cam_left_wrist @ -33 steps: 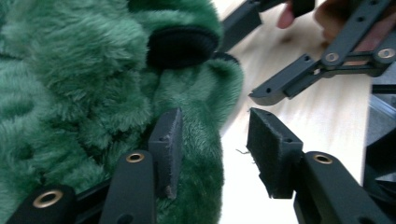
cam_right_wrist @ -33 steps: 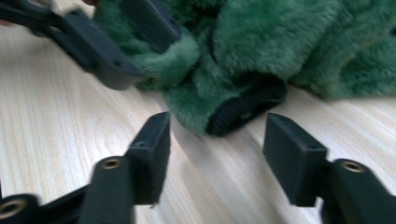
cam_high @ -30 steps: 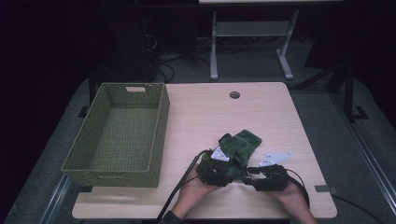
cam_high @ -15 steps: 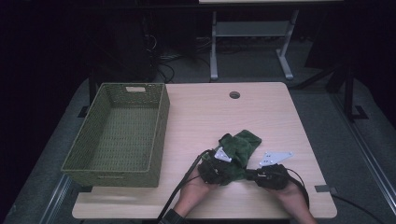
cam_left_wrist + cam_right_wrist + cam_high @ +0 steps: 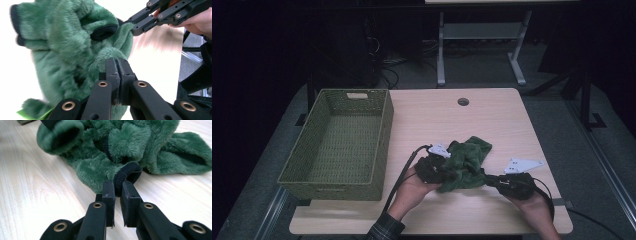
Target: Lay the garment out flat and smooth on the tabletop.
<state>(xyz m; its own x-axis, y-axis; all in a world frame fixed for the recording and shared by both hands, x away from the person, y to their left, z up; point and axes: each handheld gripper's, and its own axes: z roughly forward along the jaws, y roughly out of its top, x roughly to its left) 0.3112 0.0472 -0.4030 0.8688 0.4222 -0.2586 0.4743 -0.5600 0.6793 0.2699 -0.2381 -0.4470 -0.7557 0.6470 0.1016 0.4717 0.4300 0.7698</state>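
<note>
Garment: green fleece garment [image 5: 467, 161] bunched on the near right of the table [image 5: 492, 120]
Left gripper [image 5: 439, 170]: jaws just clamped on a fleece fold
Right gripper [image 5: 499, 181]: jaws just pinched a dark cuff [image 5: 126, 173]
Advice: lift both evenly; keep it taut; carry left to the basket [image 5: 382, 130]
Hidden: garment type unclear; 2 sleeves tangled

A dim lab or test room: a pale wooden worktable [image 5: 492, 120] with a round cable hole [image 5: 463, 102] stands on grey carpet [image 5: 552, 100]. Behind it, a metal-legged bench frame [image 5: 482, 45] and tangled cables [image 5: 402, 65] sit in shadow. A green woven basket [image 5: 381, 135] rests on the table's left side.
</note>
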